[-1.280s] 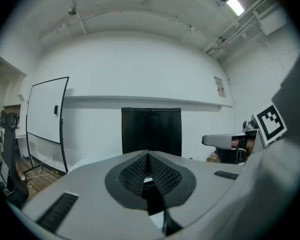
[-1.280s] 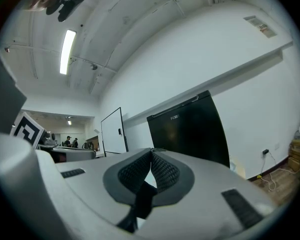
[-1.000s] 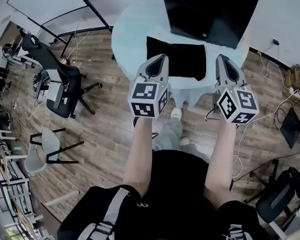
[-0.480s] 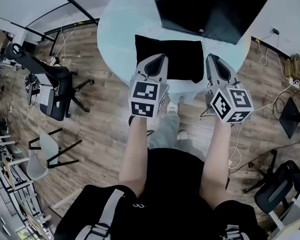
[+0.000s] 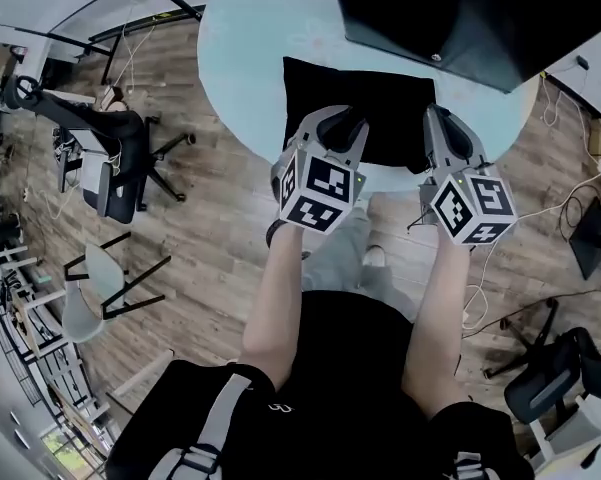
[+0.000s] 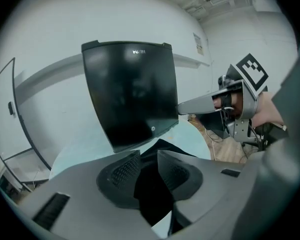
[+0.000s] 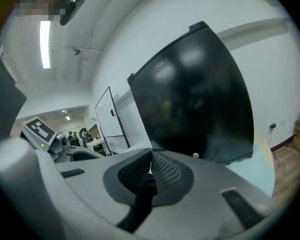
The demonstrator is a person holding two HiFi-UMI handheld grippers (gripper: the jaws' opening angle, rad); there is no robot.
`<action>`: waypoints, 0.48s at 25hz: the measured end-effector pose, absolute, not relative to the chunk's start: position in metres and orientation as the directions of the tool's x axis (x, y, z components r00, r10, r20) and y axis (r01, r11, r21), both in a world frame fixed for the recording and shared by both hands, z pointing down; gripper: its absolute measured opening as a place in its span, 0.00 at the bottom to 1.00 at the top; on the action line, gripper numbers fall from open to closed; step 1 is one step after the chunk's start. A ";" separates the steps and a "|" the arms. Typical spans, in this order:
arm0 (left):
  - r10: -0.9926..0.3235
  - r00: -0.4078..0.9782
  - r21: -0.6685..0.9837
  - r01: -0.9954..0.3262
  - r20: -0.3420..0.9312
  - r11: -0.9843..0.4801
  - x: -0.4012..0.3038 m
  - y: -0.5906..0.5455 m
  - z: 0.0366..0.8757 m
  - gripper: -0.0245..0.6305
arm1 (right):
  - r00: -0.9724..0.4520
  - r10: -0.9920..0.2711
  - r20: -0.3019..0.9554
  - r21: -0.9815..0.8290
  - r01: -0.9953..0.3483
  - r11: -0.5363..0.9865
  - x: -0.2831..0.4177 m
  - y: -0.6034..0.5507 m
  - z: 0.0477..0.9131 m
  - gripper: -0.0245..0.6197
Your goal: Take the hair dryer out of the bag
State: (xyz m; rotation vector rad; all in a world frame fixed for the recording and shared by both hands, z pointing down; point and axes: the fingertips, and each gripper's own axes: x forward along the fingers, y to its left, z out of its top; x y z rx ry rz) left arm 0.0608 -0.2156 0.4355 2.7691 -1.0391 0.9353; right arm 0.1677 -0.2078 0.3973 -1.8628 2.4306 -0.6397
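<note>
A flat black bag [image 5: 380,88] lies on the round pale-blue table [image 5: 245,38]. No hair dryer shows; the bag's inside is hidden. My left gripper [image 5: 344,126] hovers over the bag's near left part. Its jaws have just been opening and stand apart with nothing pinched; in the left gripper view [image 6: 149,155] the bag [image 6: 150,194] shows through the gap. My right gripper [image 5: 439,120] is at the bag's near right edge, and its pads [image 7: 162,171] meet with nothing between them. From the left gripper view the right gripper [image 6: 185,107] is seen pointing left.
A big black screen [image 5: 460,8] stands tilted at the table's far side, just behind the bag. Office chairs [image 5: 110,158] stand on the wood floor to the left. Cables [image 5: 570,198] trail on the right. The table's near edge is under my forearms.
Both grippers have come forward and down onto the bag's near edge. The left jaws, together before, now stand apart. The right jaws stay together.
</note>
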 end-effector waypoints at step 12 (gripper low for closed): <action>-0.413 0.564 -0.199 -0.401 0.715 -0.894 0.092 -0.220 0.506 0.33 | -0.195 -0.923 0.333 -0.348 -0.935 0.072 0.200 -0.220 0.444 0.04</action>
